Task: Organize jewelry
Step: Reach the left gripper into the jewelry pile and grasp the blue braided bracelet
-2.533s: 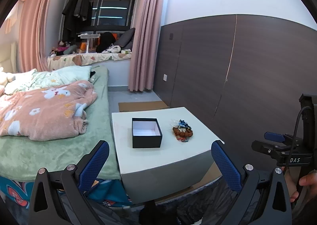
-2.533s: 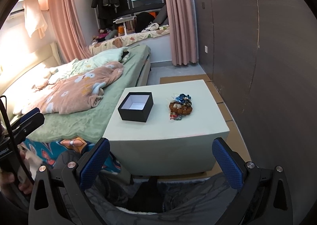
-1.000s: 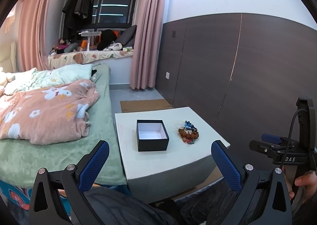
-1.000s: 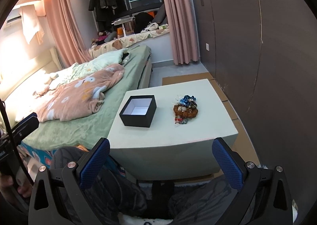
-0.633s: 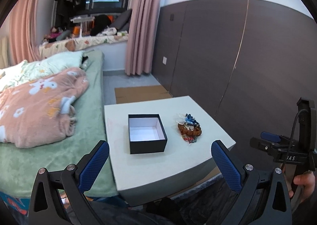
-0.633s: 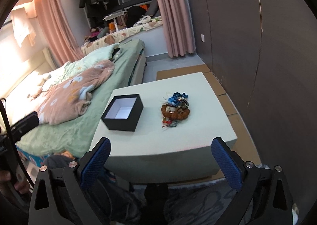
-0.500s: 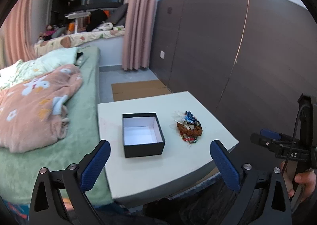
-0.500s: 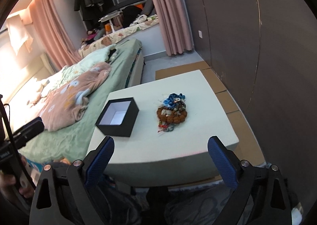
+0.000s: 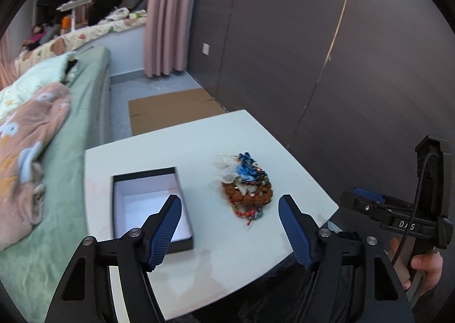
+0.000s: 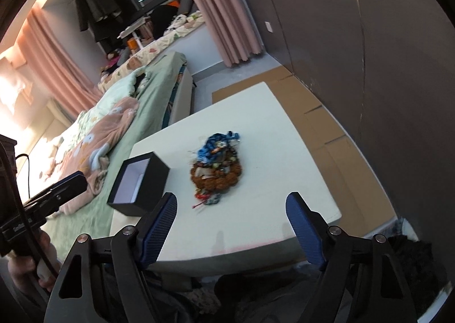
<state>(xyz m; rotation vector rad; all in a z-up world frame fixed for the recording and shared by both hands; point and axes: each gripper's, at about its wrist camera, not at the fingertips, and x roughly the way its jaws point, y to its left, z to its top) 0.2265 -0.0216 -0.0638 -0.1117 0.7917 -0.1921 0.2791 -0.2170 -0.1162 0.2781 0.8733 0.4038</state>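
A pile of jewelry (image 9: 244, 183), brown beads with blue and red strands, lies on the white table (image 9: 256, 240). It also shows in the right wrist view (image 10: 217, 166). An open black box (image 9: 150, 195) with a white inside stands left of the pile, and appears in the right wrist view (image 10: 140, 181). My left gripper (image 9: 230, 212) is open and empty, above the table's near part, its left finger over the box. My right gripper (image 10: 231, 209) is open and empty, near the table's front edge, short of the pile.
A bed with a green sheet and pink blanket (image 9: 25, 135) runs along the table's left side. A dark panelled wall (image 9: 341, 53) stands to the right. Flat cardboard (image 9: 170, 104) lies on the floor beyond the table (image 10: 270, 223).
Both grippers have moved forward and down toward the table, so the box and the jewelry pile look much closer. Both stay open and empty.
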